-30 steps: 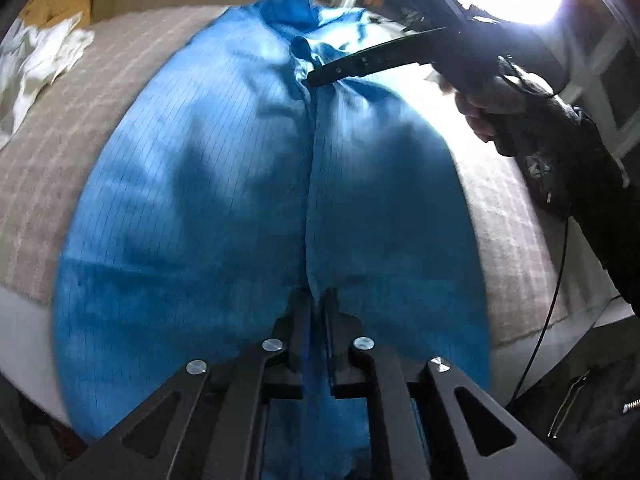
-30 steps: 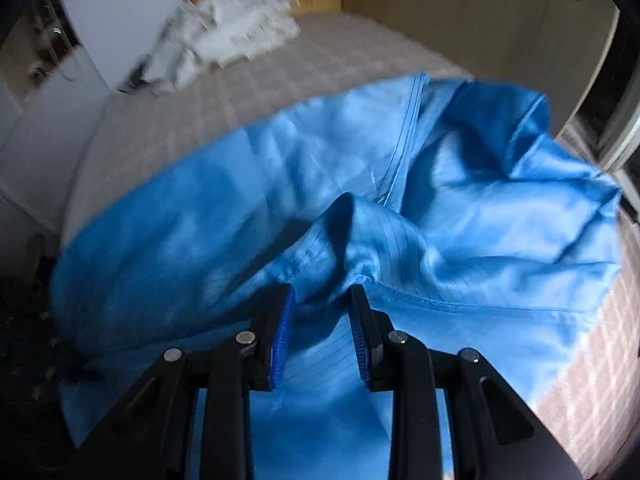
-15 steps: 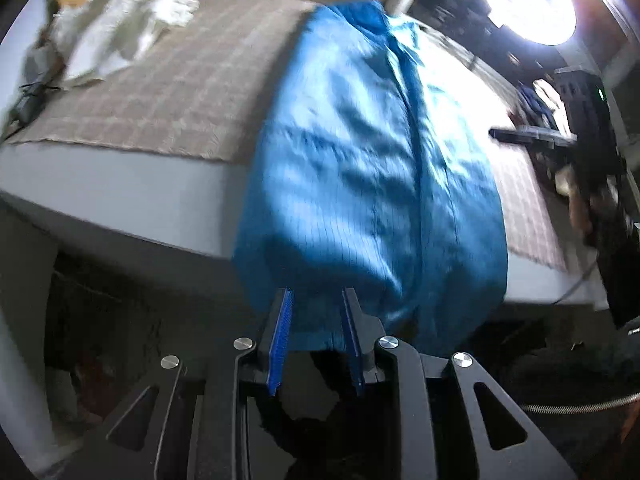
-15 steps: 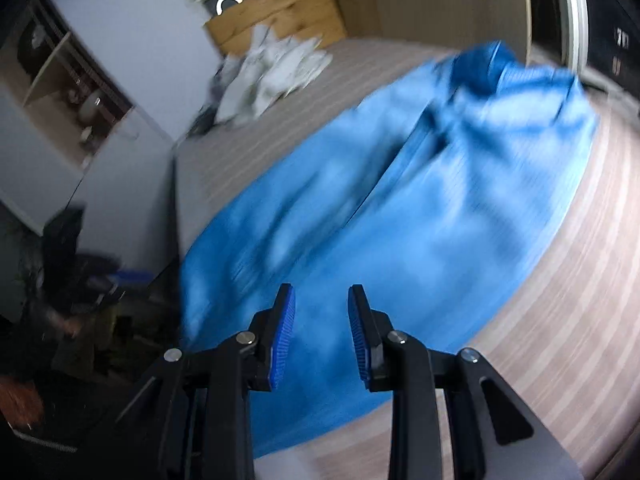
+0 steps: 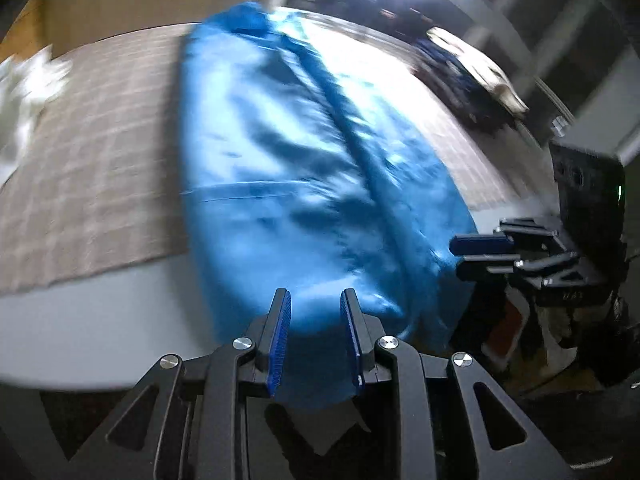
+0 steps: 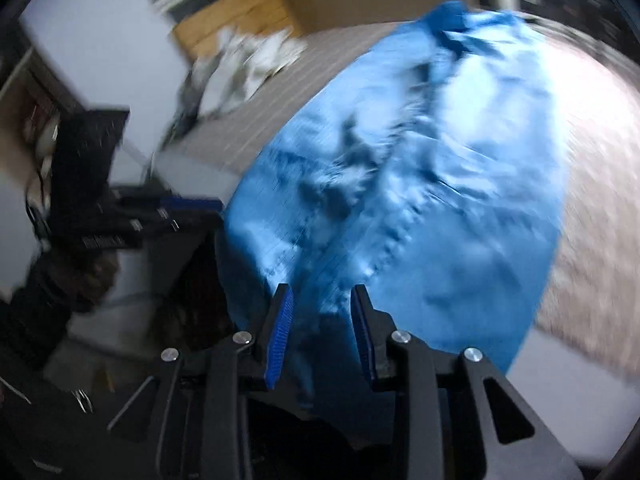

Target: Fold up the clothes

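In the left wrist view, we see our left gripper (image 5: 316, 336) nearest, its blue pads parted a little. Its jaws have just been opening, and the hem of the blue garment (image 5: 304, 168) shows in the gap between them, but the pads do not press on it, so we hold nothing there. The hem hangs over the near edge of the bed (image 5: 92, 304), just ahead of the fingertips. To the right, our right gripper (image 5: 476, 256) points in sideways at the garment's lower right corner, just beside the cloth; from here we cannot tell whether it touches.

In the right wrist view, the right gripper (image 6: 322, 332) also stands slightly parted with nothing pinched; blue cloth fills the gap behind the pads. The left gripper (image 6: 196, 210) sits at the left, close to the garment's edge.

Farther out, the garment lies lengthwise away from us across the checked bed cover (image 5: 100, 152), its centre seam running up to a bunched top end. Beyond it, at the far left, a blurred pile of white clothes (image 6: 248, 60) rests on the cover.
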Demonstrator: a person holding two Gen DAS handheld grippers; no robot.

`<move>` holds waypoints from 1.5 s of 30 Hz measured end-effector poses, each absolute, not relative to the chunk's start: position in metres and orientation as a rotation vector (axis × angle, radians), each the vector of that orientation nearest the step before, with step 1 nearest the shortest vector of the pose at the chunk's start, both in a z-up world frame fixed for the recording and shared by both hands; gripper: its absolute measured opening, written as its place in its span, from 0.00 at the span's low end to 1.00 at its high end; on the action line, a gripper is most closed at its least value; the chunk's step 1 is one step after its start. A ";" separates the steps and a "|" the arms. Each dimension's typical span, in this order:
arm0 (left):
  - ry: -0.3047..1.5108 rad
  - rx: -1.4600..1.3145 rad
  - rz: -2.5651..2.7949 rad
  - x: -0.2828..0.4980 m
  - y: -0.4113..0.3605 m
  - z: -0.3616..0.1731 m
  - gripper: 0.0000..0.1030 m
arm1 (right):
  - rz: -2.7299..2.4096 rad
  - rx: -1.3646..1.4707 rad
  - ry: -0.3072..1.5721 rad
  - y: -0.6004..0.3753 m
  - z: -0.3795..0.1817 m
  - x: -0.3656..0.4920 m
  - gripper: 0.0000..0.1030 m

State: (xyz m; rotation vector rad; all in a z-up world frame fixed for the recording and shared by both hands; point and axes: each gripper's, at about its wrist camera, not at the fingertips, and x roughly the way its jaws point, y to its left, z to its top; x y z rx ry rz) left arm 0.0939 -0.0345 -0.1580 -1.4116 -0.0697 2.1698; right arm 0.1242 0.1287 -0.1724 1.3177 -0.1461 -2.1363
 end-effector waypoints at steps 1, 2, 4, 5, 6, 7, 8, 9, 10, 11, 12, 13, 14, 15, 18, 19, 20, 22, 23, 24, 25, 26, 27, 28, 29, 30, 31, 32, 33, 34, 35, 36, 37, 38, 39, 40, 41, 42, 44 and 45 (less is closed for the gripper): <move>-0.039 -1.404 2.132 0.095 -0.027 -0.163 0.24 | -2.151 1.324 -0.153 0.128 -0.175 0.129 0.29; -0.011 -1.394 2.104 0.097 -0.022 -0.168 0.24 | -2.158 1.328 -0.145 0.126 -0.178 0.133 0.29; 0.037 -1.368 2.082 0.103 -0.018 -0.174 0.25 | -2.161 1.384 -0.141 0.123 -0.188 0.140 0.30; 0.057 -1.358 2.073 0.106 -0.017 -0.176 0.29 | -2.146 1.439 -0.146 0.122 -0.196 0.146 0.30; 0.064 -1.359 2.066 0.108 -0.018 -0.175 0.29 | -2.132 1.479 -0.139 0.123 -0.201 0.153 0.30; 0.063 -1.370 2.058 0.111 -0.021 -0.173 0.29 | -2.137 1.500 -0.123 0.125 -0.203 0.161 0.30; 0.062 -1.382 2.050 0.114 -0.024 -0.171 0.29 | -2.151 1.515 -0.103 0.128 -0.205 0.169 0.30; 0.062 -1.398 2.045 0.118 -0.030 -0.171 0.29 | -2.183 1.529 -0.093 0.136 -0.204 0.180 0.30; 0.061 -1.419 2.046 0.125 -0.038 -0.170 0.29 | -2.221 1.538 -0.104 0.146 -0.203 0.188 0.32; 0.054 -1.440 2.047 0.131 -0.047 -0.171 0.29 | -2.269 1.540 -0.148 0.161 -0.202 0.194 0.35; 0.027 -1.466 2.049 0.137 -0.057 -0.174 0.29 | -2.315 1.535 -0.206 0.176 -0.201 0.199 0.46; -0.018 -1.497 2.049 0.140 -0.069 -0.177 0.30 | -2.351 1.529 -0.254 0.188 -0.202 0.202 0.56; -0.064 -1.528 2.050 0.143 -0.081 -0.181 0.31 | -2.383 1.530 -0.293 0.199 -0.205 0.202 0.57; -0.111 -1.556 2.054 0.142 -0.090 -0.186 0.32 | -2.395 1.534 -0.332 0.207 -0.208 0.200 0.57; -0.220 -1.595 2.065 0.131 -0.107 -0.193 0.34 | -2.388 1.536 -0.446 0.228 -0.219 0.188 0.57; -0.254 -1.603 2.069 0.127 -0.111 -0.195 0.35 | -2.375 1.528 -0.459 0.231 -0.221 0.183 0.57; -0.275 -1.605 2.071 0.123 -0.114 -0.195 0.38 | -2.354 1.521 -0.457 0.232 -0.223 0.178 0.57; -0.272 -1.586 2.067 0.117 -0.111 -0.193 0.43 | -2.319 1.518 -0.428 0.229 -0.225 0.170 0.57; -0.261 -1.580 2.063 0.114 -0.108 -0.192 0.43 | -2.307 1.516 -0.408 0.225 -0.225 0.166 0.57; -0.232 -1.580 2.057 0.112 -0.103 -0.191 0.43 | -2.297 1.516 -0.394 0.223 -0.224 0.162 0.57; -0.201 -1.579 2.049 0.109 -0.100 -0.191 0.43 | -2.286 1.513 -0.385 0.222 -0.224 0.159 0.57; -0.168 -1.576 2.036 0.106 -0.099 -0.190 0.43 | -2.276 1.510 -0.378 0.221 -0.224 0.159 0.57; -0.144 -1.578 2.021 0.103 -0.098 -0.191 0.44 | -2.262 1.508 -0.375 0.219 -0.225 0.158 0.57; -0.135 -1.586 2.005 0.102 -0.096 -0.193 0.44 | -2.247 1.507 -0.374 0.217 -0.227 0.156 0.57; -0.125 -1.589 1.993 0.101 -0.095 -0.194 0.44 | -2.227 1.508 -0.375 0.215 -0.230 0.154 0.57; -0.112 -1.591 1.985 0.102 -0.094 -0.195 0.44 | -2.211 1.509 -0.375 0.214 -0.232 0.152 0.57; -0.099 -1.593 1.980 0.103 -0.092 -0.197 0.44 | -2.199 1.510 -0.365 0.211 -0.234 0.151 0.57; -0.087 -1.595 1.974 0.104 -0.090 -0.199 0.44 | -2.186 1.510 -0.351 0.208 -0.236 0.150 0.57; -0.080 -1.597 1.968 0.104 -0.089 -0.200 0.44 | -2.172 1.510 -0.338 0.205 -0.238 0.149 0.57; -0.084 -1.599 1.959 0.102 -0.088 -0.201 0.44 | -2.165 1.511 -0.328 0.202 -0.239 0.148 0.57; -0.088 -1.601 1.950 0.101 -0.088 -0.202 0.44 | -2.157 1.513 -0.322 0.200 -0.241 0.146 0.57; -0.095 -1.604 1.940 0.099 -0.088 -0.204 0.44 | -2.145 1.516 -0.318 0.198 -0.243 0.144 0.57; -0.106 -1.610 1.927 0.097 -0.088 -0.207 0.44 | -2.129 1.523 -0.309 0.194 -0.245 0.141 0.57; -0.110 -1.614 1.916 0.096 -0.088 -0.210 0.44 | -2.114 1.532 -0.296 0.190 -0.248 0.139 0.57; -0.110 -1.616 1.906 0.095 -0.088 -0.211 0.44 | -2.103 1.539 -0.283 0.188 -0.250 0.138 0.57; -0.111 -1.613 1.895 0.095 -0.088 -0.212 0.44 | -2.092 1.544 -0.269 0.187 -0.252 0.137 0.57; -0.117 -1.602 1.884 0.094 -0.088 -0.212 0.42 | -2.081 1.550 -0.255 0.185 -0.255 0.136 0.57; -0.122 -1.591 1.872 0.093 -0.089 -0.211 0.42 | -2.069 1.548 -0.257 0.184 -0.256 0.136 0.57; -0.103 -1.570 1.862 0.092 -0.088 -0.209 0.25 | -2.050 1.541 -0.278 0.182 -0.258 0.134 0.56; -0.090 -1.564 1.855 0.091 -0.087 -0.209 0.19 | -2.044 1.542 -0.284 0.181 -0.258 0.133 0.45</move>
